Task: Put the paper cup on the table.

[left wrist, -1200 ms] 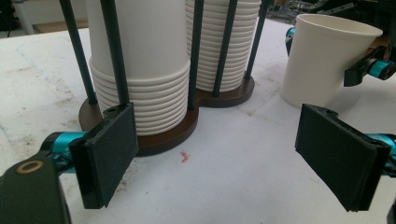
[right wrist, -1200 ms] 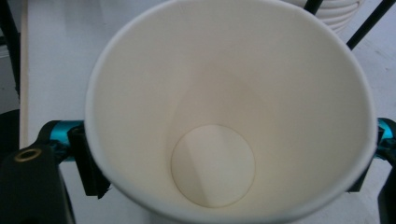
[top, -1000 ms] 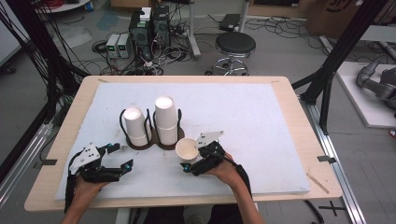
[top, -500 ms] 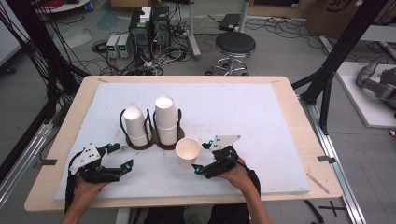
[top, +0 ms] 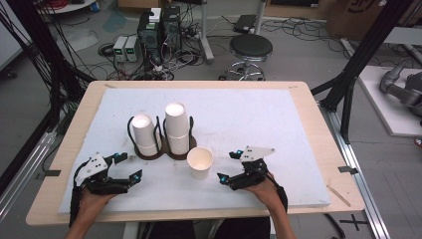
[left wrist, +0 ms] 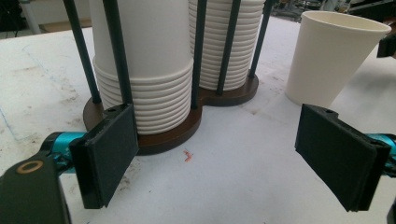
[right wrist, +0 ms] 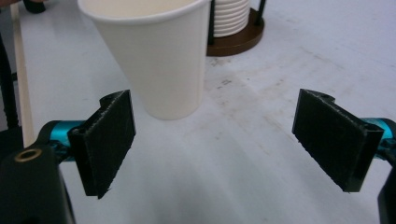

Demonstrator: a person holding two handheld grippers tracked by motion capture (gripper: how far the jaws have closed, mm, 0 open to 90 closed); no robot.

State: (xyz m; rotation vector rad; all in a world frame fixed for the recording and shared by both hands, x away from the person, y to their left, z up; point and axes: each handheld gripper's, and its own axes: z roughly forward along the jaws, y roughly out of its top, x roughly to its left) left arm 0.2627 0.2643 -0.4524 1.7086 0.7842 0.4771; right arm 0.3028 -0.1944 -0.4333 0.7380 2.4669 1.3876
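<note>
Both hands rest low; right gripper and left gripper jaws wide apart, empty, beside paper cup

Bare white table mat lies open right of and behind the single paper cup, which stands upright just beside the brown cup holder with its two stacks and black posts, blocking passage on the left.

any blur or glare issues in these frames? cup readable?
High view: soft and low-detail, even light, no glare; paper cup readable. Right gripper view: cup slightly soft up close, fingers sharp. Left gripper view: cup stacks crisp, faint shadows.
</note>
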